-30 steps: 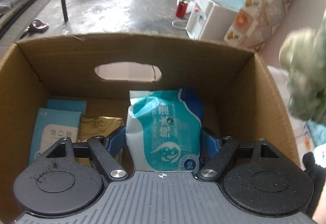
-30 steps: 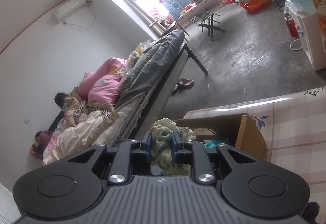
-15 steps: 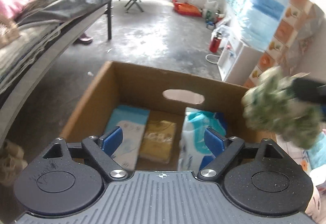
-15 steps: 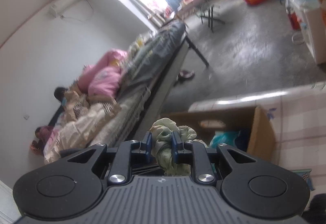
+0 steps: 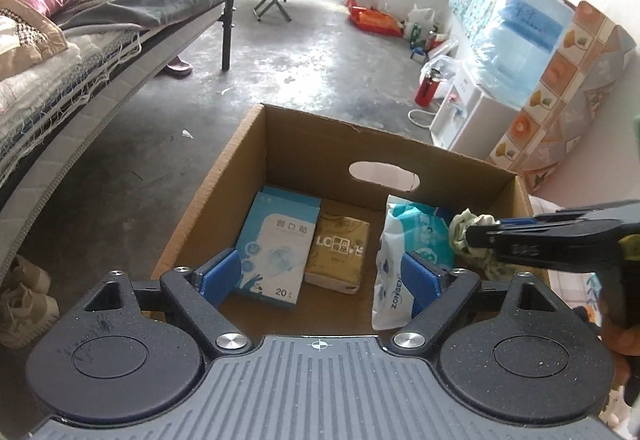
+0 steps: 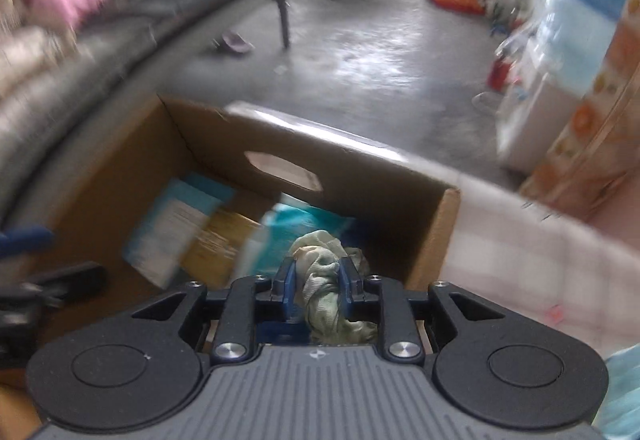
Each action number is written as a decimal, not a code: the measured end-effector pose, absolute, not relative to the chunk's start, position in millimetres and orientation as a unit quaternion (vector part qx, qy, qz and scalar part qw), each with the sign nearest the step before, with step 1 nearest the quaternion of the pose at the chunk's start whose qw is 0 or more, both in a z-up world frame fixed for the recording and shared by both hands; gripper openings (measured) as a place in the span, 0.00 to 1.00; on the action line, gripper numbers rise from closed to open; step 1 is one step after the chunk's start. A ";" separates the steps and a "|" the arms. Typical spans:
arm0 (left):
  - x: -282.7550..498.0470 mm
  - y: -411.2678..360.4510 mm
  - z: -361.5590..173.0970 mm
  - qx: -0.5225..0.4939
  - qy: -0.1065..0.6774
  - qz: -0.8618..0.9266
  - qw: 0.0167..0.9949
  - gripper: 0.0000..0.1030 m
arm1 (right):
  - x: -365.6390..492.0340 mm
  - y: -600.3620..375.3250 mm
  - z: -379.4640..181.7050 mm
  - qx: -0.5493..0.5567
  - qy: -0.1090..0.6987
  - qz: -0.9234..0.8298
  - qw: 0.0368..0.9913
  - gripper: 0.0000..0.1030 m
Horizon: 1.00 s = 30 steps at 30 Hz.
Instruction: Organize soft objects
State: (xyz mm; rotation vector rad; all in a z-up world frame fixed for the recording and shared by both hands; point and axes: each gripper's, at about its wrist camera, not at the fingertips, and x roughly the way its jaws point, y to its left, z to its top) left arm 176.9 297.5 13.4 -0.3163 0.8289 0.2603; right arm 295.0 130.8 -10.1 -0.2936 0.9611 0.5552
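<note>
Right wrist view is smeared by motion blur, so the packets inside the cardboard box point(image 6: 430, 240) are only coloured shapes, and the left gripper point(image 6: 24, 240) is cut off at the left edge. Right gripper point(image 6: 316, 280) pinches a crumpled pale green cloth point(image 6: 320, 260) between its blue pads, jaws just beginning to part, over the box's near right corner. From the left wrist view, the left gripper point(image 5: 320, 272) stands spread wide and empty above the box's near edge, a teal wipes pack point(image 5: 412, 228) partly hidden behind its right finger.

Ahead of the left claw point(image 5: 320, 276), bare floor of the cardboard box point(image 5: 248, 160) lies open; beyond it, two flat packets point(image 5: 280, 244) and an upright wipes pack point(image 5: 404, 240) crowd the rest.
</note>
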 end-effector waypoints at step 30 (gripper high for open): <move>90.6 236.3 77.5 -0.087 0.348 0.059 0.932 1.00 | 152.6 -55.1 95.0 0.043 0.292 0.362 0.884 1.00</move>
